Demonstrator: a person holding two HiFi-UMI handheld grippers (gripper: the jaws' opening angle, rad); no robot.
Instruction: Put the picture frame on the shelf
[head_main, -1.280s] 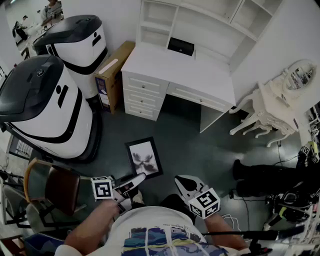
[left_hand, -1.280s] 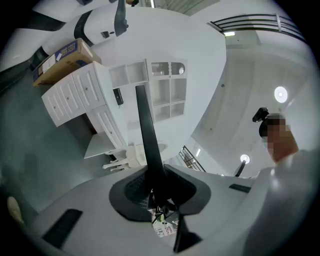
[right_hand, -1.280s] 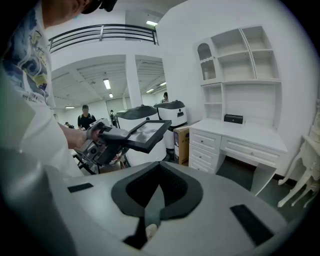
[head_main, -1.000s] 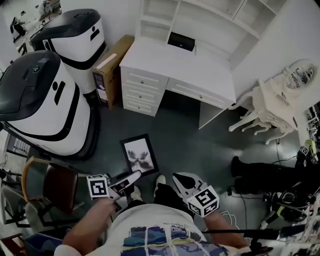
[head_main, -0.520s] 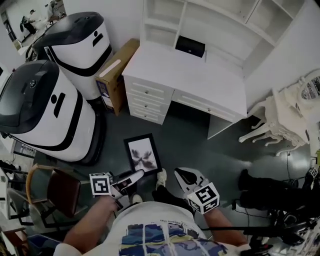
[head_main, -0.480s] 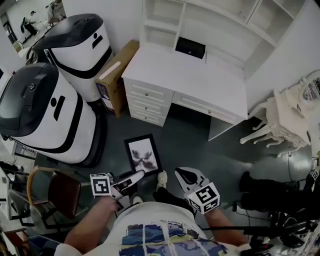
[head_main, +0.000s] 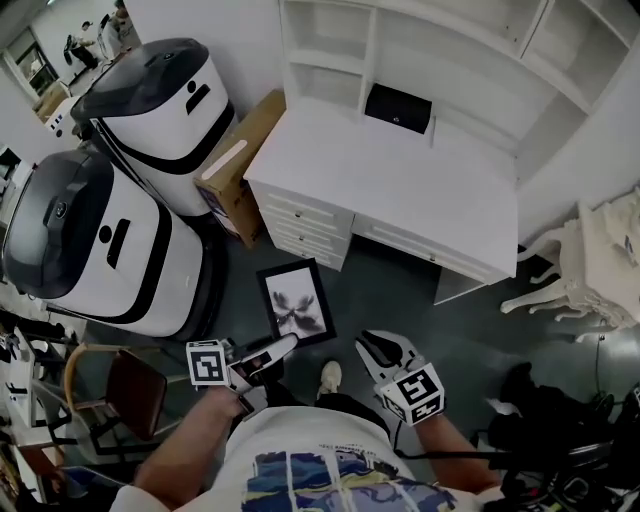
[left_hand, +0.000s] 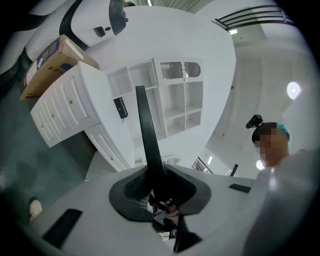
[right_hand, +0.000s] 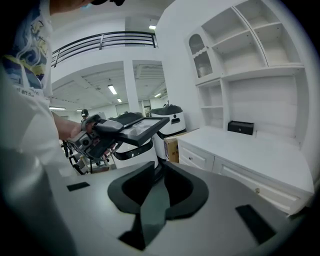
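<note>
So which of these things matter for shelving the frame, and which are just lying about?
Job: picture frame, left gripper gripping it, shelf unit.
Lying about: cardboard box, black box on the desk, chair.

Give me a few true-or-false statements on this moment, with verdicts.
1. The left gripper is shut on the picture frame. True.
2. The frame stands on a shelf. False: it is held over the floor in front of the white desk.
3. A black box sits at the back of the desk top. True.
4. The right gripper also grips the frame. False: nothing is between its jaws.
5. The cardboard box lies on the desk. False: it leans beside the desk.
</note>
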